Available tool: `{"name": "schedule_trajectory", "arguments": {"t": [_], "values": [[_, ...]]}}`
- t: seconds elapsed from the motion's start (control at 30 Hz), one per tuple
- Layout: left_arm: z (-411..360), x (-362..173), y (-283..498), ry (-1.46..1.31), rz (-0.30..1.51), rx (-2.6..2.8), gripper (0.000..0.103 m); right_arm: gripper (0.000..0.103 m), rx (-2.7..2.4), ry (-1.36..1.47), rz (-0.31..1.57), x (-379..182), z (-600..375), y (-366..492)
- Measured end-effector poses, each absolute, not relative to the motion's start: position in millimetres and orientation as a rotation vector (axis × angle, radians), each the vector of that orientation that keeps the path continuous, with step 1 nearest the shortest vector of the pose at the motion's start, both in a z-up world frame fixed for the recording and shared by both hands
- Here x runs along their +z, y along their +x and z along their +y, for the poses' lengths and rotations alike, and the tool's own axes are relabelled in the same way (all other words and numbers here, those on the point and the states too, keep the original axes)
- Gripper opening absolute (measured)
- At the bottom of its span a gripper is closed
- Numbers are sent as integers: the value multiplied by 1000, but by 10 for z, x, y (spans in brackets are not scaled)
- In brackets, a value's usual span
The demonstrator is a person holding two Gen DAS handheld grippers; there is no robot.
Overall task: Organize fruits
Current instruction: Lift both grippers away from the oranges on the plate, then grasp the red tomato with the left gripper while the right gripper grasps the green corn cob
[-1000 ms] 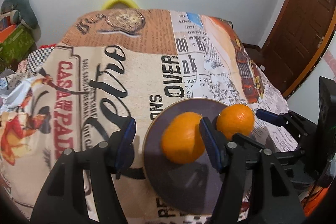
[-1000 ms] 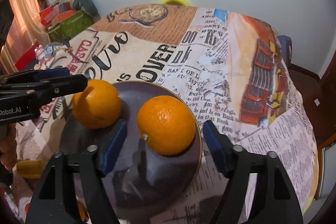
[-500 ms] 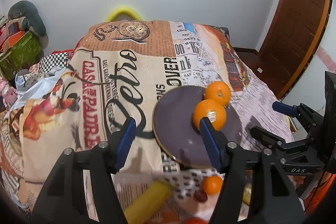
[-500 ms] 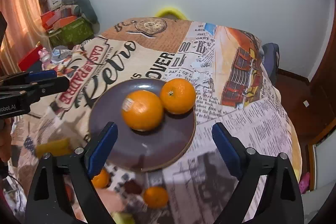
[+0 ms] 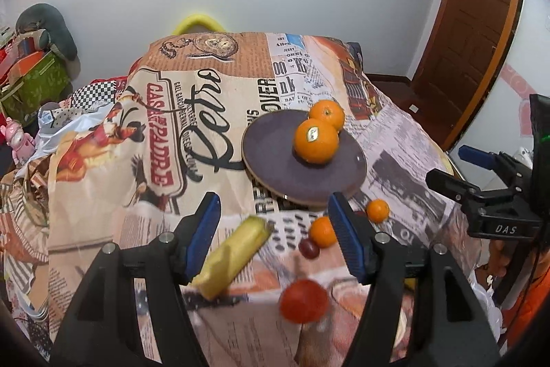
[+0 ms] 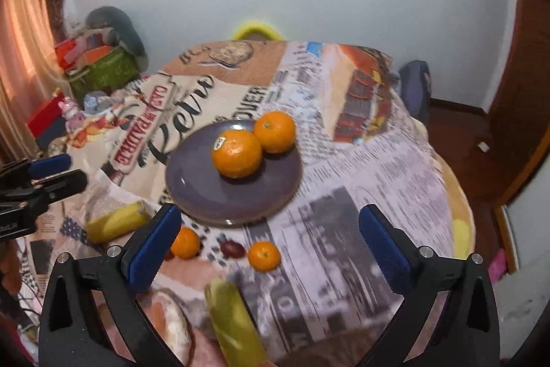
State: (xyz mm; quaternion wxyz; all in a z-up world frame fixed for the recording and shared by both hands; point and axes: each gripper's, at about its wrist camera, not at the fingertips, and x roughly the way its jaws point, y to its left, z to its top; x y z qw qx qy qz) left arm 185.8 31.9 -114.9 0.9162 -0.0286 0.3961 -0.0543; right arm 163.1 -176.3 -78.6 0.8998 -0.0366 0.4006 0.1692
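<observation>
Two large oranges, one with a sticker and one behind it, sit on a dark purple plate. In front of the plate lie two small oranges, a dark grape, a yellow banana, a red fruit and a yellow-green fruit. My left gripper is open and empty above the near fruits. My right gripper is open and empty.
The table has a printed retro newspaper cloth. A yellow chair back stands behind it. Boxes and toys lie at the left. A wooden door is at the right. The right gripper shows in the left view.
Both grippers have pulled back and up from the plate, leaving both large oranges on it. The small fruits near the table's front have come into view.
</observation>
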Motion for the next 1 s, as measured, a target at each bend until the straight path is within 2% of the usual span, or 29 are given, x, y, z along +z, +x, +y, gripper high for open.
{"name": "schedule_trajectory", "arguments": {"t": [0.17,0.47,0.57,0.63,0.97,1.0], "values": [[325,-1216,1656,-69,831,-117,66,103,321,-130,805,-836,-1769,1343],[296,-1449,1454,-66,885,-139,66,101,359,-67,876,-1128,-1827,1104],[261,-1547,1413,-62,907,-147,66,90,368,-84,915,-1260,-1799,1081],[230,-1611,1393,-62,921,-157,66,77,377,-89,937,-1349,-1786,1066],[84,-1960,1445,-64,1009,-184,66,59,429,-63,1022,-1612,-1772,1123],[74,-1987,1458,-60,1014,-182,66,54,436,-62,1031,-1635,-1766,1132]]}}
